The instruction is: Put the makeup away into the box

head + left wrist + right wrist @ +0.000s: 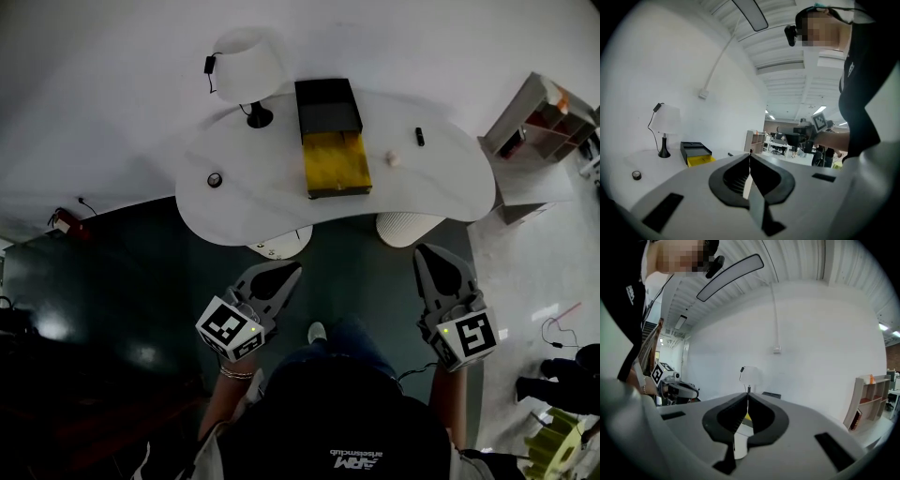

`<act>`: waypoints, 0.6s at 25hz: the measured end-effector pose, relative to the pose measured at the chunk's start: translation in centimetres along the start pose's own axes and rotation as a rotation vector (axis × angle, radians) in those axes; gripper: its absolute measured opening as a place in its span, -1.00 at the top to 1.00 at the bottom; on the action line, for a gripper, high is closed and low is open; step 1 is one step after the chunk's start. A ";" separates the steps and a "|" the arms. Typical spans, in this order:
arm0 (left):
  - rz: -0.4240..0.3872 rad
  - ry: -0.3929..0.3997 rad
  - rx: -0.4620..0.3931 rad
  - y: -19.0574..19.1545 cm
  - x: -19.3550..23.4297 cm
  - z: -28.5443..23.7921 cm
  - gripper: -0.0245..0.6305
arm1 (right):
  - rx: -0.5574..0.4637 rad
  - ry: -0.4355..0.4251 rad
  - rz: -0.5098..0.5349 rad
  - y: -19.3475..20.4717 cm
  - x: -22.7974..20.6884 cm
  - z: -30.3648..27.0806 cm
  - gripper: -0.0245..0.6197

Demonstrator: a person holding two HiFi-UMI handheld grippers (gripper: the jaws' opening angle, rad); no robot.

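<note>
A black box [327,106] stands at the back of the white table [262,197], its yellow drawer [336,163] pulled out toward me. On the tabletop lie a small round black item [215,180], a small beige item [395,160] and a small dark stick [420,137]. Both grippers hang in front of the table, above the floor. My left gripper [294,270] is shut and holds nothing. My right gripper [425,251] is likewise shut and holds nothing. In the left gripper view the shut jaws [749,155] point toward the box [695,150] and the round item [636,175].
A white lamp [247,66] stands left of the box. Two white stools [282,246] [409,228] sit under the table's front edge. A shelf unit [537,122] stands to the right. My shoe [317,332] shows on the dark floor.
</note>
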State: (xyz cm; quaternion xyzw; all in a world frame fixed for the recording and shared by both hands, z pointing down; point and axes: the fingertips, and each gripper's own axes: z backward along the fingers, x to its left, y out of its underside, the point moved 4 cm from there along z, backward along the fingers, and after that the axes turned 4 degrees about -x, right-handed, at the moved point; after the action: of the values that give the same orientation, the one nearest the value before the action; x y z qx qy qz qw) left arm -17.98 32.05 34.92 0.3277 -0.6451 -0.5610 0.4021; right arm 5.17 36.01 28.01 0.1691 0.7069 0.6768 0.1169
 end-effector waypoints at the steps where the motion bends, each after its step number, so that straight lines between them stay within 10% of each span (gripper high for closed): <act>1: -0.007 0.006 0.009 0.1 0.1 -0.1 0.87 | 0.003 0.009 0.000 0.0 0.0 0.1 0.87; 15: 0.031 0.003 0.024 -0.3 2.8 -5.4 0.87 | 0.039 0.052 -0.025 0.9 -5.3 -1.4 0.87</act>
State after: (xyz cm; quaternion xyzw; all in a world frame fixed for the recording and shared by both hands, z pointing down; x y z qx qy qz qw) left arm -14.49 27.01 35.27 0.3235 -0.6561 -0.5464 0.4077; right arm 9.54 32.65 28.68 0.1451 0.7246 0.6657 0.1036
